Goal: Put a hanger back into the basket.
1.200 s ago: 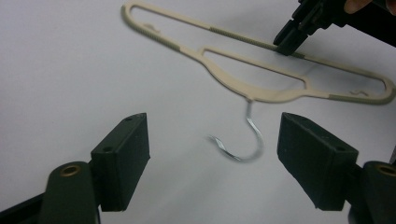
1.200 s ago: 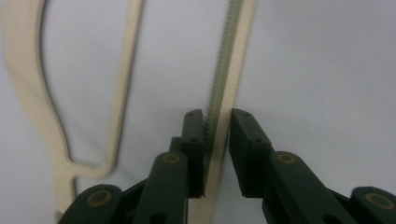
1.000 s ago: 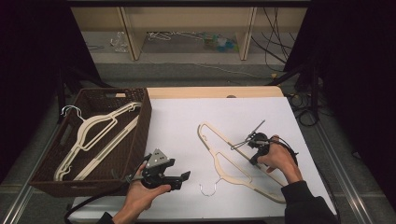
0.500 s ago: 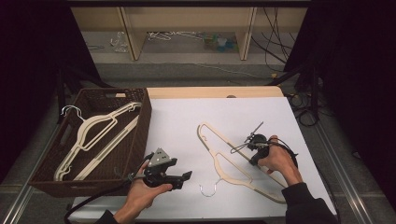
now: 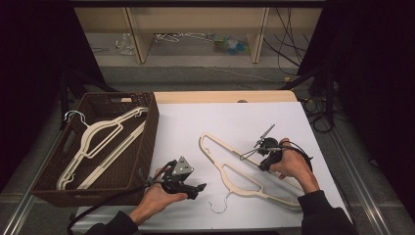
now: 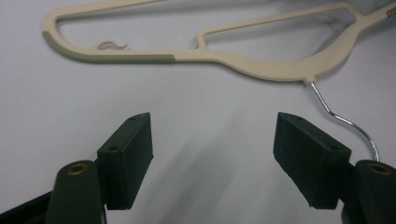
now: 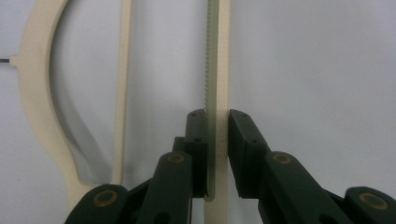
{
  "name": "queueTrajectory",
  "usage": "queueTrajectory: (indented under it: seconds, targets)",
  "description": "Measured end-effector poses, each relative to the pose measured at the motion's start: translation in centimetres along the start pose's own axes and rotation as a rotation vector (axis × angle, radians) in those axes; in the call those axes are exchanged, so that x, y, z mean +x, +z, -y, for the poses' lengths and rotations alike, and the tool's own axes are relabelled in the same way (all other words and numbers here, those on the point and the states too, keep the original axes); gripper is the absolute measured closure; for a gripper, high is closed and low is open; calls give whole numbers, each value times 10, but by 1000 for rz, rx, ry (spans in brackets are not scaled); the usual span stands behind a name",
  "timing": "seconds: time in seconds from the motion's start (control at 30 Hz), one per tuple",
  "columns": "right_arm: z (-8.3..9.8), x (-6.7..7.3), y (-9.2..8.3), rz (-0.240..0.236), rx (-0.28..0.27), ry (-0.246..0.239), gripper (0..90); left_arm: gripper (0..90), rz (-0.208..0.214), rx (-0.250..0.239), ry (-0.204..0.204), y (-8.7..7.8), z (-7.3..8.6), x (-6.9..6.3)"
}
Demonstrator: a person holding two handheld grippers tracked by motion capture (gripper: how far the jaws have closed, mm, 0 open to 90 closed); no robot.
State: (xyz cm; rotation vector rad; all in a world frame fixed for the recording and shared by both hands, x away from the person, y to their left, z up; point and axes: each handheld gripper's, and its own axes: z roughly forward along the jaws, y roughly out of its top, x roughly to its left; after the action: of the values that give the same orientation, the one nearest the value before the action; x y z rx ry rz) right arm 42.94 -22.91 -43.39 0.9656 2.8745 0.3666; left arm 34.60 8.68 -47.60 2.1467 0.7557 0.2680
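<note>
A cream plastic hanger (image 5: 244,183) with a metal hook (image 5: 219,205) lies flat on the white table sheet (image 5: 235,120). My right gripper (image 5: 264,165) is shut on the hanger's long straight bar. In the right gripper view that bar (image 7: 219,56), ribbed along one edge, is pinched between the pads of my right gripper (image 7: 217,116). My left gripper (image 5: 198,188) hovers low to the left of the hook, open. In the left gripper view the jaws of my left gripper (image 6: 212,140) have just been closing a little with nothing between them. The hanger (image 6: 261,67) and hook (image 6: 345,122) lie beyond them.
A dark woven basket (image 5: 149,122) stands at the table's left edge with two cream hangers (image 5: 98,137) inside. Beyond the table's far edge is a wooden shelf (image 5: 195,29) with cables on the floor.
My left hand has slid a little right and down toward the hanger's hook. The right hand and the hanger have kept still.
</note>
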Motion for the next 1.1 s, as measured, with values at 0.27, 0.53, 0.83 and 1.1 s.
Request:
queueTrajectory:
  seconds: [0.27,0.53,0.83,1.1]
  targets:
    - [-8,8,-12,48,8,-21,788,322,9,27,36,16,-2,-3]
    - [-12,8,-17,44,10,-29,788,313,-35,24,185,29,-7,-14]
    - [-12,6,-19,42,17,-37,788,306,-132,33,453,38,-12,-22]
    - [-15,4,-20,41,31,-38,788,301,-173,1,373,51,-7,-44]
